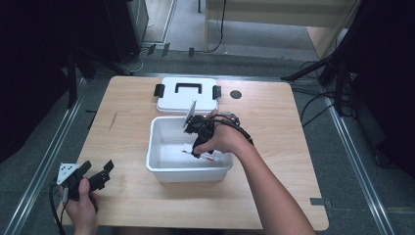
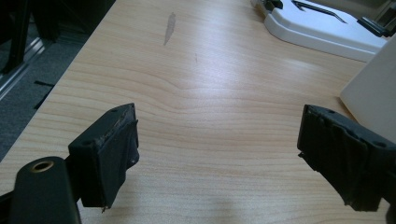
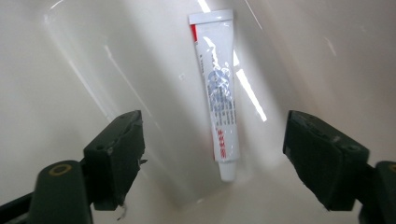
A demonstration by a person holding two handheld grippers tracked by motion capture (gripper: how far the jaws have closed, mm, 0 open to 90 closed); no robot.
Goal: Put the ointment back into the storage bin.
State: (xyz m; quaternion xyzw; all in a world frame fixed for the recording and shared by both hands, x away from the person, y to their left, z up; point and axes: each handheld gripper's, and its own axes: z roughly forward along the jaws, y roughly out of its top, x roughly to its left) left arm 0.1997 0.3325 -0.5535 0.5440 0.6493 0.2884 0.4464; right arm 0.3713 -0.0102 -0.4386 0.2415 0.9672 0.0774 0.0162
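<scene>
Nearest, by the bench's front-left corner, the left gripper rests with fingers apart, holding nothing. Mid-bench, the right gripper hangs inside the white bin, fingers spread, with the tube lying free on the bin's floor. Lifting straight up should avoid knocking it. Beyond, the lid waits.

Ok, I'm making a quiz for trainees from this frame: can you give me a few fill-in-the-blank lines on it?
1. The tube lies inside the white ____.
2. The right gripper has its jaws ____, apart from the tube.
3. The bin's lid rests on the ____, behind the bin.
4. The left gripper holds ____.

Missing words: bin; open; table; nothing
</scene>
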